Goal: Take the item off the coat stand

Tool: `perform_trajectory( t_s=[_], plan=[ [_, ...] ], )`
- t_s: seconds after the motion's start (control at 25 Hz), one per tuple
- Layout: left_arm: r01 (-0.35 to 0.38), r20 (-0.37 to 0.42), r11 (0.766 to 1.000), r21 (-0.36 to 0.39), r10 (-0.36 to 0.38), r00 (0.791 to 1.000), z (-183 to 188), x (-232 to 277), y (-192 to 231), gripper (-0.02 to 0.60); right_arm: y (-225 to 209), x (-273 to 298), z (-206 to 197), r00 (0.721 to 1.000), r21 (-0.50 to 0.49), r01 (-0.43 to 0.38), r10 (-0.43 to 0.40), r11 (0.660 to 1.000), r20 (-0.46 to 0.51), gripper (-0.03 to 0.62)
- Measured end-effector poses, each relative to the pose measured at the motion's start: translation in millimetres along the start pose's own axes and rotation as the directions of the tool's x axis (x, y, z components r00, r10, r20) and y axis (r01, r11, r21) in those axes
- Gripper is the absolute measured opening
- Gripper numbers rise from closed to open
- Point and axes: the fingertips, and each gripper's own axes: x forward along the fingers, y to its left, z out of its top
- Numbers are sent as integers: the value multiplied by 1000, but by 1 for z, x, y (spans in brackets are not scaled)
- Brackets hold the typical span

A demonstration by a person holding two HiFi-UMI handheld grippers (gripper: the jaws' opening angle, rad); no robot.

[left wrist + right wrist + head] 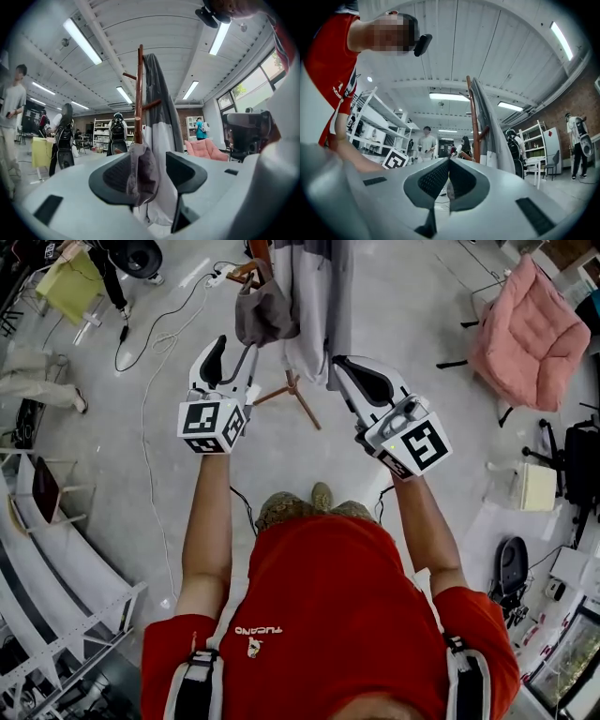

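A wooden coat stand (pixel 139 93) carries a long grey and white coat (pixel 159 122) and a small grey cloth item (pixel 143 180) hanging from a lower peg. My left gripper (pixel 149 164) is open, and the grey item hangs between its jaws without either pad pressing on it. In the head view the left gripper (pixel 234 351) points at the grey item (pixel 261 313) beside the coat (pixel 314 296). My right gripper (pixel 339 364) is to the right, near the coat's lower edge. In its own view the right gripper (pixel 449 161) is shut with nothing held.
The stand's legs (pixel 291 390) spread on a grey floor. A pink armchair (pixel 530 329) is at the right, a yellow table (pixel 70 282) at the far left, white shelving (pixel 56 549) at the near left. Cables (pixel 155 343) trail across the floor. People (pixel 63 136) stand beyond.
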Motion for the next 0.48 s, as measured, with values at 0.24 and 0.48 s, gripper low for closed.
perform_trajectory(
  t_s=[0.24,0.48],
  plan=[
    [-16,-77,1000,-23,14,997,-32,38,33,241,-13,18,-12,999,2,25,-25,1000,-32,25],
    [10,-138,999,-39,-15,990,-57,73,42,239,-22,26,-22,996,10,59,-59,998,-71,25]
  ],
)
